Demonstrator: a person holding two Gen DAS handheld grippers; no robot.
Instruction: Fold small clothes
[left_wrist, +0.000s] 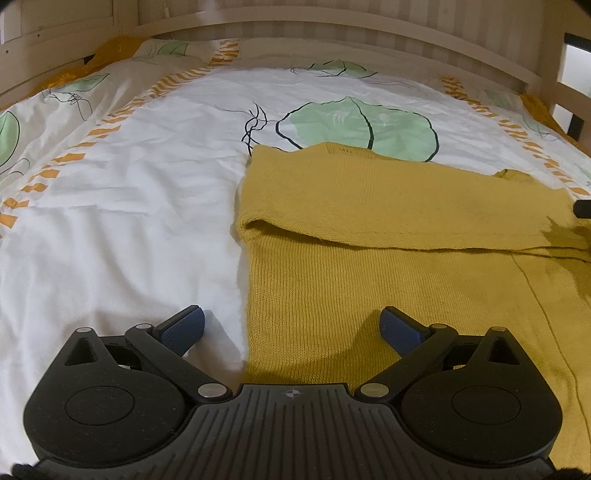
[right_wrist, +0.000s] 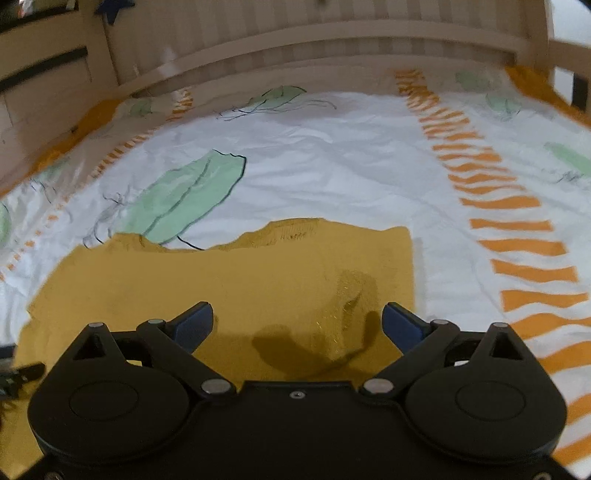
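A mustard-yellow knitted garment (left_wrist: 388, 229) lies flat on the bed, its far part folded back toward me over the rest. My left gripper (left_wrist: 291, 325) hovers open over the garment's left edge, one blue pad above the sheet and the other above the knit, with nothing between them. In the right wrist view the same yellow garment (right_wrist: 229, 280) fills the foreground, and a small raised wrinkle sits near its right edge. My right gripper (right_wrist: 297, 321) is wide open just above that fabric and holds nothing. A dark tip of the right gripper shows at the right edge of the left wrist view.
The bed cover (left_wrist: 122, 206) is white with green leaf prints and orange striped bands (right_wrist: 517, 225). A pale wooden bed rail (left_wrist: 332, 33) runs along the far side, with slatted ends at the left (right_wrist: 44, 74) and right.
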